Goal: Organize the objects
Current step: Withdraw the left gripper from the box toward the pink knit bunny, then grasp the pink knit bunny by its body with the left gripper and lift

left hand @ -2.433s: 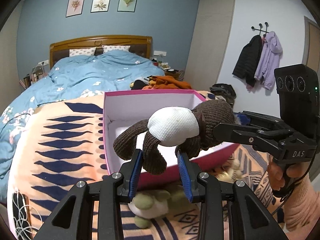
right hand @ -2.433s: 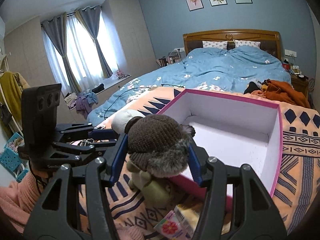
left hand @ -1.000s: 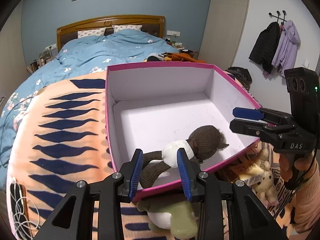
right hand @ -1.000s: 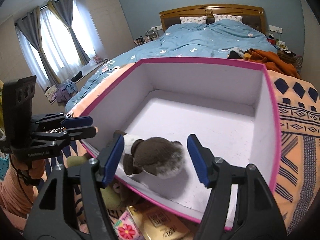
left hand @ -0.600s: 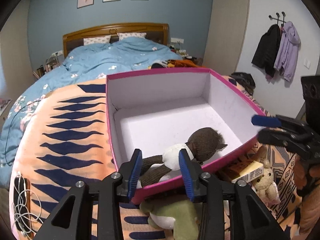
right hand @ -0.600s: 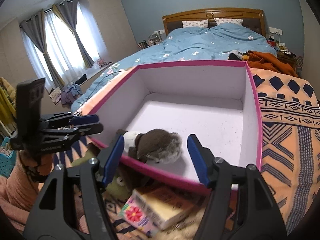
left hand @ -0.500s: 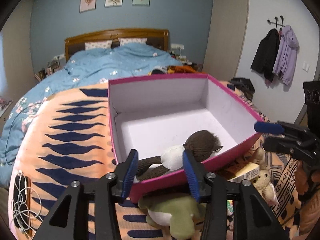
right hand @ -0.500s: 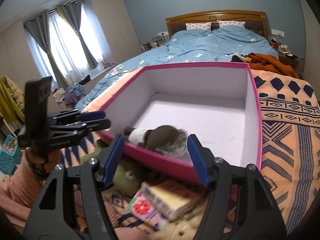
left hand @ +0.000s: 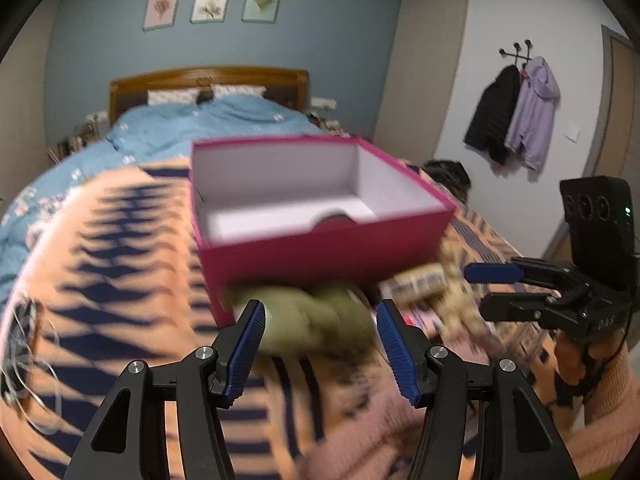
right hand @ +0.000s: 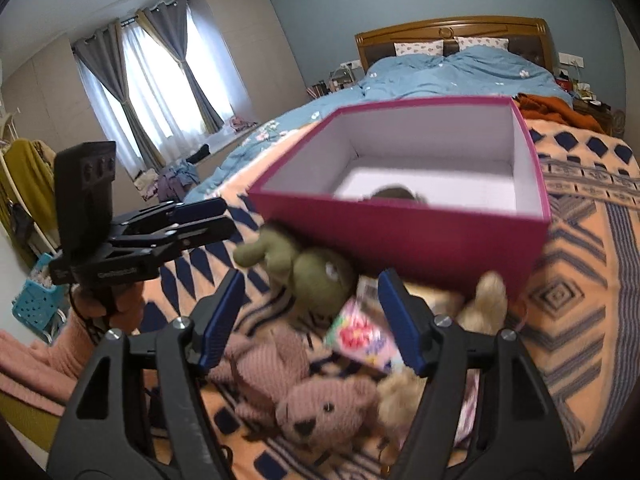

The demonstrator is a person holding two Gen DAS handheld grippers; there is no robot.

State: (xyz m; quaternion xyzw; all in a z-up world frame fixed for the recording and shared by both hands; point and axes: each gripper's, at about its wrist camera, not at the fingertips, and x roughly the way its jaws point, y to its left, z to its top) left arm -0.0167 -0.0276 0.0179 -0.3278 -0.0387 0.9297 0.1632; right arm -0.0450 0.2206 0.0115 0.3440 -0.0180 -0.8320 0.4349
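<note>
Left wrist view
Left gripper: the left gripper (left hand: 320, 344) has its blue-padded fingers spread wide, holding nothing.
Between the fingers: a blurred olive-green plush toy (left hand: 316, 322) lies on the orange blanket with dark blue diamond pattern (left hand: 120, 280), just ahead of the fingertips and not touched by them.
Ahead of the fingers: a rectangular cardboard box, magenta outside and white inside (left hand: 320, 252), stands open on the blanket; the green toy lies against its near wall.
Inside the box: only the dark rounded top of the brown knitted plush toy (left hand: 334, 217) shows over the near rim — the rest is hidden.
Right of the fingers: the right gripper (left hand: 494, 286) hangs over the blanket, its two fingers apart with nothing between them; a small printed carton (left hand: 416, 282) lies blurred beside the box.

Right wrist view
Right gripper: the right gripper (right hand: 310, 320) has its fingers spread wide and empty.
Between the fingers: the green plush (right hand: 316, 276), a flat pink packet with flower print (right hand: 362, 338) and, nearer the camera, a pink knitted teddy bear (right hand: 320, 404) lie on the blanket.
Right of the fingers: a cream fluffy plush (right hand: 484, 304) rests against the box wall.
Ahead of the fingers: the magenta box (right hand: 420, 236), with the brown toy's head (right hand: 394, 193) just visible inside behind the near rim.
Left of the fingers: the left gripper (right hand: 216, 220), seen side-on — its fingers look close here.
</note>
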